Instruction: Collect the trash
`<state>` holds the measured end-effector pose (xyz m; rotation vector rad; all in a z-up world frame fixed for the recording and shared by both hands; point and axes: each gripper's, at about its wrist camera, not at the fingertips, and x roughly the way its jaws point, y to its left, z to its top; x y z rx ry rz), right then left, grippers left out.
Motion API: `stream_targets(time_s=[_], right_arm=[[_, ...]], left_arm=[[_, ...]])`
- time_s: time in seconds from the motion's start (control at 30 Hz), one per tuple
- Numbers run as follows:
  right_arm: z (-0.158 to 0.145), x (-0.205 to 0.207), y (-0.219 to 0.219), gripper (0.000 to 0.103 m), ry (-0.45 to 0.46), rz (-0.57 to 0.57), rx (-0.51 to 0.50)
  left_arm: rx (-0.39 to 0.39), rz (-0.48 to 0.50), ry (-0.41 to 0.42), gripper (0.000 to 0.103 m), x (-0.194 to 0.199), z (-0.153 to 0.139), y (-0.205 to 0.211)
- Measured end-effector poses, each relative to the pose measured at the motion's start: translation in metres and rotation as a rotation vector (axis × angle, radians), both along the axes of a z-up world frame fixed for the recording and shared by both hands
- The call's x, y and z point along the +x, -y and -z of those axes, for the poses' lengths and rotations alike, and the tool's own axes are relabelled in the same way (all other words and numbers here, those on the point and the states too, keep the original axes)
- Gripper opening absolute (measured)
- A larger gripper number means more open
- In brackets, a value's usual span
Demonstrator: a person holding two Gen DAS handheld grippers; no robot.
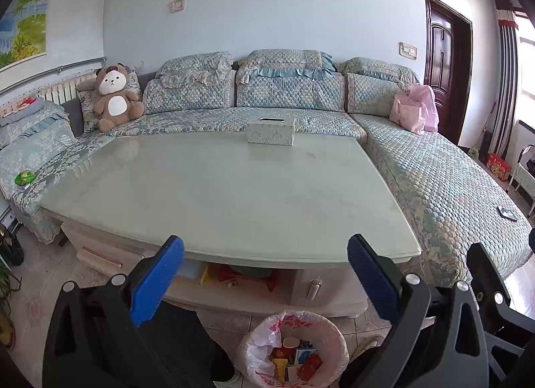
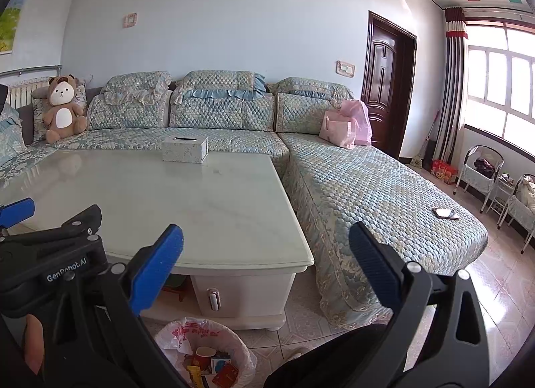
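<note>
Both tools gape empty as we hold them above the near edge of the bench [image 1: 234, 194]: the left tool [image 1: 265, 282] and the right tool [image 2: 265, 266], blue pads wide apart. Below them on the tiled floor, just in front of the bench, stands the bin [image 1: 326, 331], lined with a pink bag, with a red cup [image 1: 290, 344] and cartons inside. On the bench's far side we see only a tissue box [image 1: 271, 130], and beyond it the quilted sofa [image 1: 434, 170].

Glossy smooth stone-like table [image 1: 217, 187]; quilted cloth sofa cover [image 1: 434, 180]; thin plastic bin liner [image 1: 264, 338]; plush bear [image 1: 115, 99].
</note>
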<state>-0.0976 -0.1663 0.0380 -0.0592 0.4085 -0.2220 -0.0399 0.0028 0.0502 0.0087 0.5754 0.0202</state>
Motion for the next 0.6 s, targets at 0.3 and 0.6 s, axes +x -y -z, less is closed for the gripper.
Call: stream_targets(time_s=[0.3,0.6], right_arm=[[-0.0031,0.0002,-0.0011,0.097,-0.002,-0.005,-0.001],[-0.0049,0.0026,-0.0001,0.097,0.000,-0.009,-0.003]], left_arm=[[-0.004,-0.010,-0.002,0.096,-0.0003,-0.0002,-0.0027],[-0.008,-0.016,-0.005,0.096,0.0000,0.0003,-0.0053]])
